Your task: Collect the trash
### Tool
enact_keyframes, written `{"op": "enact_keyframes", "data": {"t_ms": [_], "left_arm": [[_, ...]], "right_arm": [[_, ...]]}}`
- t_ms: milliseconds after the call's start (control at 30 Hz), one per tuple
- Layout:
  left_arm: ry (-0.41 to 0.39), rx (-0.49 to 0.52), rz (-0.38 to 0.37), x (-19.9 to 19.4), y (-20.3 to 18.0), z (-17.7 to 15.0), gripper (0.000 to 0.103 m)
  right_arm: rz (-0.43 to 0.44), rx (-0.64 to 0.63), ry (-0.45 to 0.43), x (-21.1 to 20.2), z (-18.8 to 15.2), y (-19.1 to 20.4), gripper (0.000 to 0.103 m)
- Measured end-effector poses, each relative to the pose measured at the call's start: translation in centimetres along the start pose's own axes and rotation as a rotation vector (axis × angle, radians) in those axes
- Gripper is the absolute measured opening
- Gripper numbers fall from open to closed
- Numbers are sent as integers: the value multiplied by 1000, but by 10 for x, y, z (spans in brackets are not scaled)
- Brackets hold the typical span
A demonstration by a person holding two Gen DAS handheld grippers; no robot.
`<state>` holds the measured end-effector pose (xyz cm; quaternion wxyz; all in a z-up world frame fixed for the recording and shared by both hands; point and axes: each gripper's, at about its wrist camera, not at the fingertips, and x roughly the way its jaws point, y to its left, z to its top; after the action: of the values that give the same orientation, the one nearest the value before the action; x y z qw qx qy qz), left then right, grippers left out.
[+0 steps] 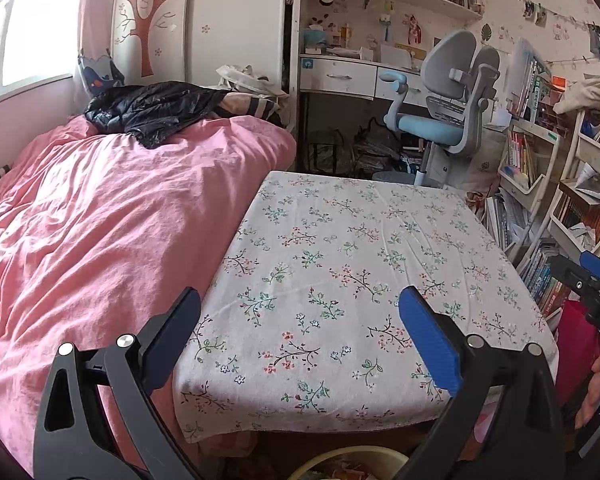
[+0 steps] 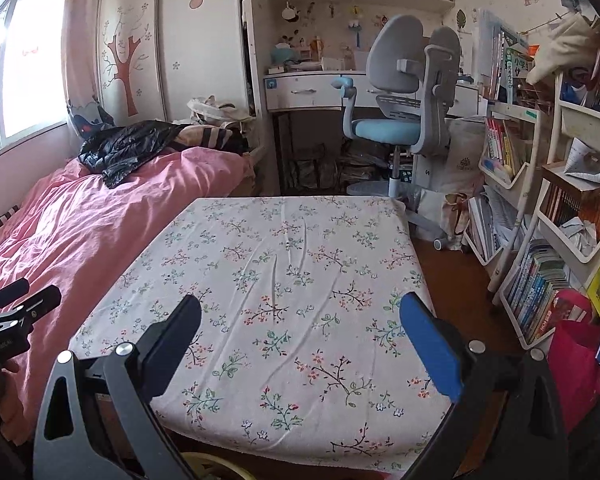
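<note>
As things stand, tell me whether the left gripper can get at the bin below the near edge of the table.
Probably yes. The left gripper is open and empty, held over the floral table, and the bin sits just below the near edge. Nothing visible blocks the drop, though only its rim shows.

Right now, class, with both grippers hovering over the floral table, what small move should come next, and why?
Probably pull both back: the left gripper and right gripper are open and empty, the floral tablecloth shows no trash, and a yellowish bin at the near edge seems to hold scraps.
</note>
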<state>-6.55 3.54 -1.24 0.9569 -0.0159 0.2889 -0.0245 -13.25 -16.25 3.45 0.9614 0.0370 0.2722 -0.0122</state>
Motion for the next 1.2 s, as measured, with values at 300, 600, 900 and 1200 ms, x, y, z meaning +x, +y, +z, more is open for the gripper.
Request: {"op": "enact_keyframes", "data": {"t_ms": [300,600,900,1200], "left_arm": [[7,0,0,2,0,0,96],[15,1,5,3,0,-1,96],[22,-4,3,4,2,0,96],[28,-21,11,4,3,-2,96]], "right_arm": [[-3,-13,-5,0,-1,0,95],[-6,-17,-7,0,-1,-1,95],[-10,-24,-11,-1,0,1,95],[-3,-50,-28,-5,1,3,95]]}}
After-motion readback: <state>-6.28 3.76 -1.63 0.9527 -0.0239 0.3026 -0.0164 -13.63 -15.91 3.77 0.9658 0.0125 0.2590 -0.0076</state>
